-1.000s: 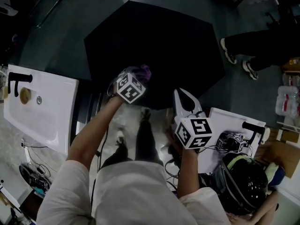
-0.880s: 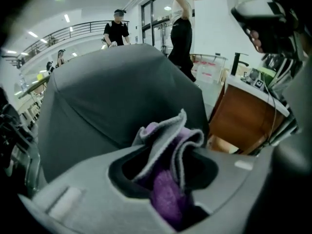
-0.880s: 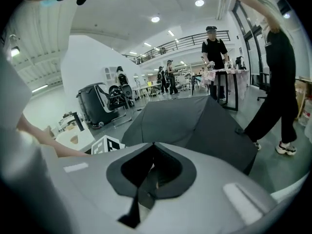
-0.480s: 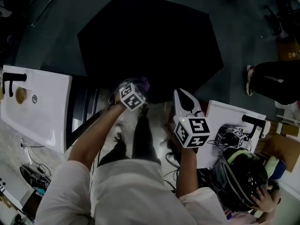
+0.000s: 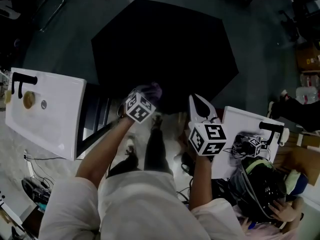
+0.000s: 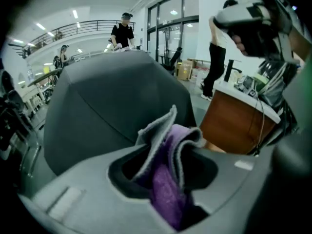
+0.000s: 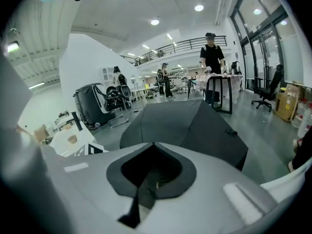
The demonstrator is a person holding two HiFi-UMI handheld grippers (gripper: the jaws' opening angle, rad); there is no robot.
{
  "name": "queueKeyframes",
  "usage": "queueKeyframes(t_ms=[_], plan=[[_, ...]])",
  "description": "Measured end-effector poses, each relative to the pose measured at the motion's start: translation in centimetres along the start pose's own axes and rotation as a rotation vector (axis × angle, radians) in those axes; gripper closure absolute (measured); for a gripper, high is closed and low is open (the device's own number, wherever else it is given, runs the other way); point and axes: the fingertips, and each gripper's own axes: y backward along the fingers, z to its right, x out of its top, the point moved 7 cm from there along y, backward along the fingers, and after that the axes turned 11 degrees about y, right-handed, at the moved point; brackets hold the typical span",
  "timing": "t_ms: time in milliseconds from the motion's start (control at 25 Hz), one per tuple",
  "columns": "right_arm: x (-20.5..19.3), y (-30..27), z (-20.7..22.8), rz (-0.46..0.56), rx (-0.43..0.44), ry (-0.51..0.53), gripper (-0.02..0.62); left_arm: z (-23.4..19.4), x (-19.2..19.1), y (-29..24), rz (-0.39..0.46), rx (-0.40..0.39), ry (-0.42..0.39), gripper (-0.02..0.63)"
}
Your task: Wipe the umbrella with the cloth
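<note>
The left gripper (image 5: 148,93) is clamped on the purple cloth (image 6: 168,179). The open black umbrella (image 5: 165,54) spreads just ahead of its fingertips, closer than it lies to the right gripper (image 5: 196,100), whose jaws are together on nothing.

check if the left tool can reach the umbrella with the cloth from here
Probably yes. The left tool holds the purple cloth right at the near edge of the open black umbrella, and nothing shows between them; the right tool sits off to the side.
</note>
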Motion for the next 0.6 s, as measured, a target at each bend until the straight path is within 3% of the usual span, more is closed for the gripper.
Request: queueKeyframes(t_ms=[400,600], plan=[[6.4,5.6,-5.6,0.128,-0.012,0.088,0.591,-0.4,4.9,13.8,0.271,0.037,0.093,0.460],[9.1,8.8,-8.7,0.212,-0.033,0.133,0.591,0.3,6.5,21.4,0.401,0.066,0.087,0.460]])
